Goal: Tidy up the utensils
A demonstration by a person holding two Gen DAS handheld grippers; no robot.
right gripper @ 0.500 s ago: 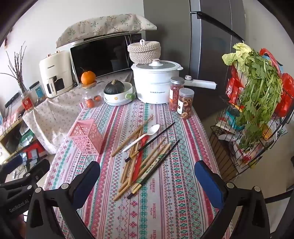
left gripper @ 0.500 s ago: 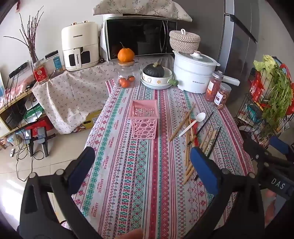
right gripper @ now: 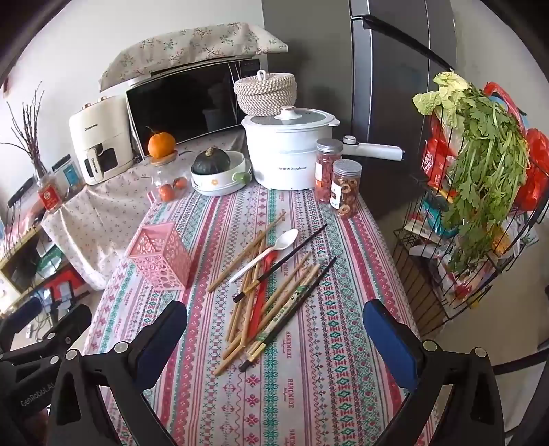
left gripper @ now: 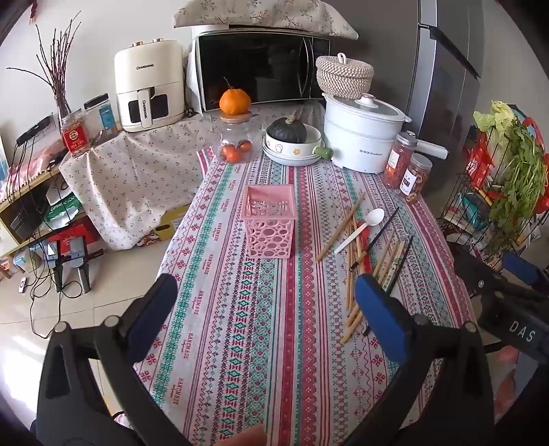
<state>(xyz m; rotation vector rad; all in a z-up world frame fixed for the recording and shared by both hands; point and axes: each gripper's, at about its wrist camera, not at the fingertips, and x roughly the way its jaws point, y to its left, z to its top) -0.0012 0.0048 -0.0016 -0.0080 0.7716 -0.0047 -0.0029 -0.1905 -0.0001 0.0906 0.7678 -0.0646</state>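
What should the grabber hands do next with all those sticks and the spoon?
Probably lower the right gripper onto the loose pile of chopsticks and close on one. Both grippers are open and empty, the pink basket looks empty, and the chopsticks and white spoon lie scattered on the tablecloth, nearest the right gripper. The left gripper hovers by the basket.

Table (right gripper: 308, 377) (striped cloth) bears pink basket (right gripper: 161, 257), chopsticks (right gripper: 274, 295), spoon (right gripper: 271, 250).

Pale plain wall (left gripper: 103, 31) is rising behind; glossy beige tiled floor (left gripper: 41, 308) is catching daylight; tall grey steel fridge (right gripper: 394, 85) is standing right.
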